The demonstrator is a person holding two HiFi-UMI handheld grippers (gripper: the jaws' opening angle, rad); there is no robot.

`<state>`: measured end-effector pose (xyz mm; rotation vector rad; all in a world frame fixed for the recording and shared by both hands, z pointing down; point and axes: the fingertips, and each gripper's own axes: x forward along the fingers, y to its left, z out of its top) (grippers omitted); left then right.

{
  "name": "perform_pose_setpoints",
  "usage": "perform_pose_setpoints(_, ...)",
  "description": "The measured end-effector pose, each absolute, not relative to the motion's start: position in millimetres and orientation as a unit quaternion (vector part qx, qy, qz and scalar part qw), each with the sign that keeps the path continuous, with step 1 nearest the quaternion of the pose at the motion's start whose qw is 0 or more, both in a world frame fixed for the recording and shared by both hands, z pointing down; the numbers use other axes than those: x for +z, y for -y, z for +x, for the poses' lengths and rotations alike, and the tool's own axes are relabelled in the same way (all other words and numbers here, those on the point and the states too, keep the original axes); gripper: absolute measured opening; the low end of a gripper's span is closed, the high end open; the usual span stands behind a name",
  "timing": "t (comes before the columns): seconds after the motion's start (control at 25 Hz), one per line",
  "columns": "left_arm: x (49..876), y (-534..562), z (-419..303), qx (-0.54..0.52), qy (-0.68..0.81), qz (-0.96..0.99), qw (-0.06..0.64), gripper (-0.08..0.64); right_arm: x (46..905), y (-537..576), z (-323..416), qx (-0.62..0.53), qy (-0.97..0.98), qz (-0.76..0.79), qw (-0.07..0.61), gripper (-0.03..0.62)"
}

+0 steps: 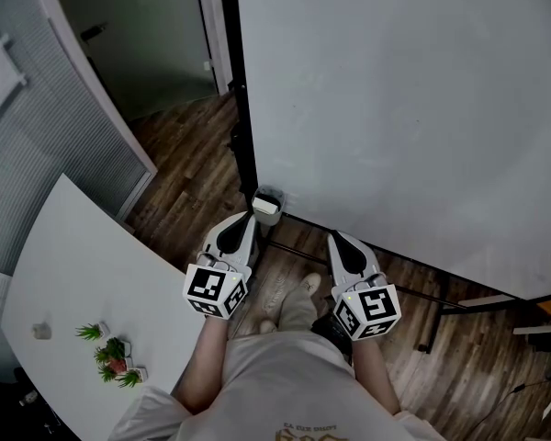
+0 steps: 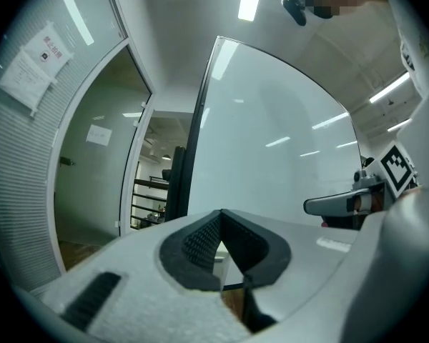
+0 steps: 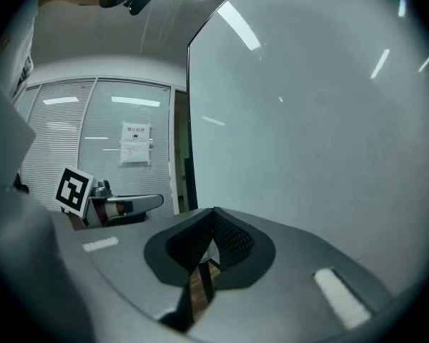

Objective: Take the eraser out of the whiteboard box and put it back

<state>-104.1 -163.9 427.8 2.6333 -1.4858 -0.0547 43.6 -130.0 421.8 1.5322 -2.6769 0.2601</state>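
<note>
1 eraser (image 1: 265, 208) inside whiteboard box (image 1: 270, 192), just ahead of left gripper (image 1: 243, 218). Right gripper (image 1: 335, 238) farther to the side. Both grippers: jaws together, nothing between.

The person wears a pale short-sleeved shirt (image 1: 285, 389) with a gold print low on the front, pale trousers (image 1: 298, 312) and light shoes (image 1: 308, 284). The left gripper (image 1: 247, 219) and right gripper (image 1: 336, 238) have white shells that taper to the tips, each with a black teardrop patch on top. At the rear of each sits a white cube with black square markers on its faces: the left cube (image 1: 215, 290) and the right cube (image 1: 368, 311). Seen close up, the shells are matt grey-white around a black heart-shaped lining, and the pads (image 2: 200, 245) are finely ribbed. The left shell has a dark slot (image 2: 91, 299); the right has a white strip (image 3: 337, 296).
</note>
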Motion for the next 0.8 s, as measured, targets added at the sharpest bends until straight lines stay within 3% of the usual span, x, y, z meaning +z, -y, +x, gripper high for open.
perform_pose_setpoints(0.24,429.0,163.3,-107.7,-0.040,0.483,0.870,0.089,0.000,424.7,127.8,42.3,0.089,0.864,0.494,0.028,0.011)
perform_pose_setpoints(0.8,431.8,164.1,-105.6,-0.025,0.486,0.871,0.072,0.000,425.1,131.9,48.3,0.090,0.862,0.498,0.028,0.011)
